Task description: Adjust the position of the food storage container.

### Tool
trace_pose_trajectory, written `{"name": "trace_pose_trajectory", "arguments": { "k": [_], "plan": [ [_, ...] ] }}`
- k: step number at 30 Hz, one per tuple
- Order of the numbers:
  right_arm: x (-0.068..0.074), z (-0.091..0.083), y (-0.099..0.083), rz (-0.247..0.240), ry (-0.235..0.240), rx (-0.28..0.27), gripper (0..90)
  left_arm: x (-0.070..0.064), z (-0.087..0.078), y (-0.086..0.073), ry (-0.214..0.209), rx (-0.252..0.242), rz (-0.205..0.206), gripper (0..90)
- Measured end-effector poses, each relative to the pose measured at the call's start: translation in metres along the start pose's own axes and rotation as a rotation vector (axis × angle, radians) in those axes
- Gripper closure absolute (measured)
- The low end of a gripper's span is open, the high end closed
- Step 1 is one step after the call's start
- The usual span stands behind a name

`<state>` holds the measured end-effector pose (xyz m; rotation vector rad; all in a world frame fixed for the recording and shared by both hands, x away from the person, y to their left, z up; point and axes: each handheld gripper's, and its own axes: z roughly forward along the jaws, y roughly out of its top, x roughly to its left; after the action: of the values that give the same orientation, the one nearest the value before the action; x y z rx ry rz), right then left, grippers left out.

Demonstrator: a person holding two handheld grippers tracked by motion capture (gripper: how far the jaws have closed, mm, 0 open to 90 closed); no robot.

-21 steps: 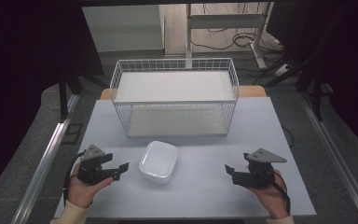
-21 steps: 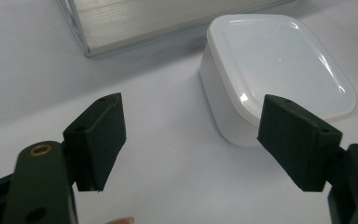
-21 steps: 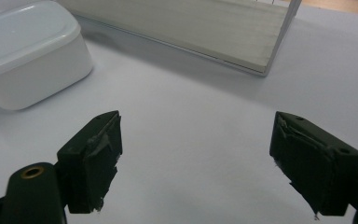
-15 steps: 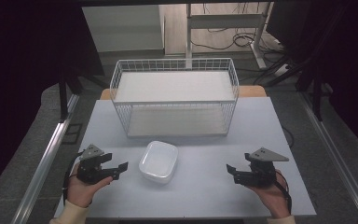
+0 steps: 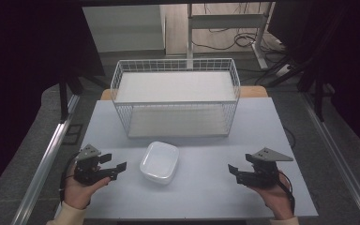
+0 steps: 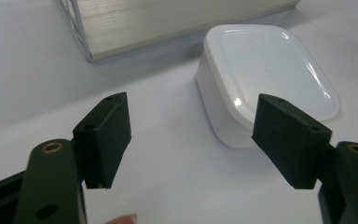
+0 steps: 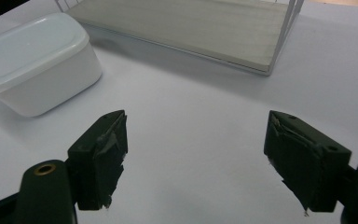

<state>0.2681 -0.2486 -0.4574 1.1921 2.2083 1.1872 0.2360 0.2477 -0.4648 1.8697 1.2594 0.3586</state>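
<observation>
The left tool [image 5: 115, 168] is released near the desk's [image 5: 206, 197] front left corner, the right tool [image 5: 236, 172] released near its front right; the white tub [image 5: 159, 161] sits upside down between them, before the wire basket [image 5: 176, 101]

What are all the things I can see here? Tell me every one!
Box: one, white, lid on, on the table between the two grippers, in front of the basket.
Basket: one, white wire, at the far middle of the table.
Table: one, pale grey top.
Cables: several, dark, on the floor beyond the table.
Left gripper: one, black, jaws open, near the box, not touching it.
Right gripper: one, black, jaws open, over bare table.
Hands: two, one holding each gripper at the near edge.
</observation>
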Motion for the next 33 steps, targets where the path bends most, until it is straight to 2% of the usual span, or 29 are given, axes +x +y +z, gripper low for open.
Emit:
{"name": "trace_pose_trajectory", "arguments": {
  "k": [9, 16, 20, 24, 25, 26, 28, 29, 30, 33],
  "plan": [
    [-0.001, 0.0, -0.001, -0.005, -0.008, 0.009, 22.7, 0.0, -0.002, 0.002, -0.011, 0.001, -0.002, 32.6],
    [-0.004, 0.001, -0.002, -0.005, -0.026, 0.024, 23.1, -0.001, 0.0, 0.007, -0.027, 0.027, 0.006, 38.5],
    [-0.003, 0.002, -0.002, -0.011, -0.026, 0.028, 23.1, -0.002, 0.003, 0.012, -0.018, 0.057, 0.016, 47.1],
    [-0.002, 0.002, -0.002, -0.017, -0.026, 0.03, 23.2, -0.002, 0.005, 0.017, -0.014, 0.074, 0.009, 59.5],
    [-0.002, 0.002, -0.002, -0.02, -0.026, 0.031, 23.1, -0.002, 0.005, 0.018, -0.016, 0.083, 0.011, 59.5],
    [-0.001, 0.002, -0.002, -0.023, -0.029, 0.031, 23.1, -0.002, 0.008, 0.021, -0.018, 0.1, 0.015, 67.1],
    [-0.001, 0.002, -0.002, -0.025, -0.03, 0.031, 23.1, -0.002, 0.009, 0.023, -0.018, 0.107, 0.015, 74.0],
    [-0.001, 0.002, -0.002, -0.025, -0.03, 0.031, 23.1, -0.001, 0.011, 0.024, -0.023, 0.116, 0.015, 74.0],
    [-0.001, 0.002, -0.001, -0.026, -0.032, 0.031, 23.1, -0.001, 0.016, 0.026, -0.033, 0.136, 0.01, 80.7],
    [-0.001, 0.001, -0.001, -0.027, -0.036, 0.032, 23.1, 0.0, 0.022, 0.027, -0.041, 0.153, 0.006, 87.7]
  ]
}}
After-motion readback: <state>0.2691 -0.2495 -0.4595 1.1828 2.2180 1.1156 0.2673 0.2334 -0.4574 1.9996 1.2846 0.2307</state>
